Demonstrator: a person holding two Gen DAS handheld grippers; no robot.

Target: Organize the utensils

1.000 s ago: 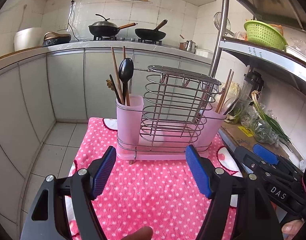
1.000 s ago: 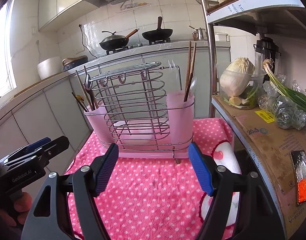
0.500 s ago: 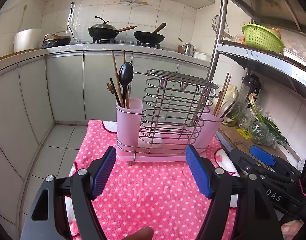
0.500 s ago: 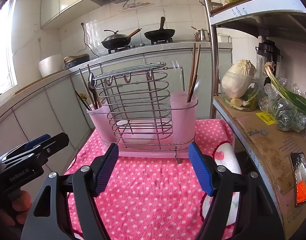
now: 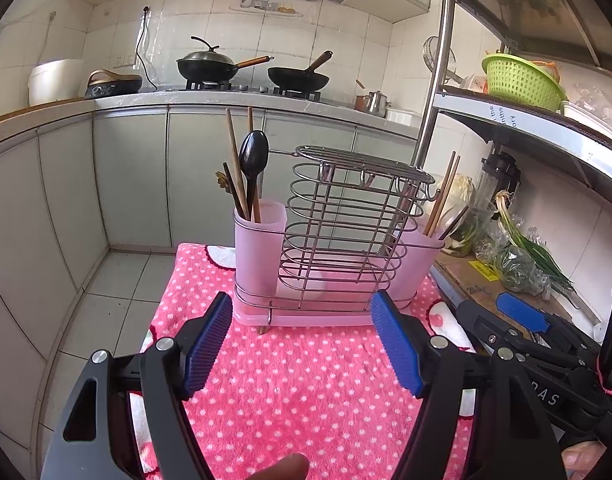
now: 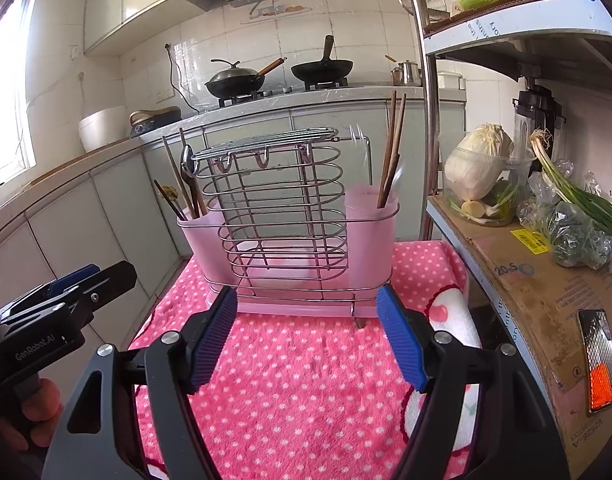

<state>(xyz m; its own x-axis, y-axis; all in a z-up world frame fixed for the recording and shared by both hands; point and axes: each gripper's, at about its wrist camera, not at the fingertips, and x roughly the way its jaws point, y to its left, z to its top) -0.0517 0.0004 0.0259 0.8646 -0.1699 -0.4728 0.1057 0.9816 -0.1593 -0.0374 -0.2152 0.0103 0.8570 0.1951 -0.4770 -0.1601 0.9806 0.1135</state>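
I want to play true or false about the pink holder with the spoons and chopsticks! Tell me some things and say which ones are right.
1. The black spoon stands in the left pink cup. True.
2. The left gripper holds a chopstick. False: it is open and holds nothing.
3. The rack sits on a pink dotted towel. True.
4. The right pink cup has no utensils in it. False: chopsticks stand in it.
5. The right gripper is open. True.
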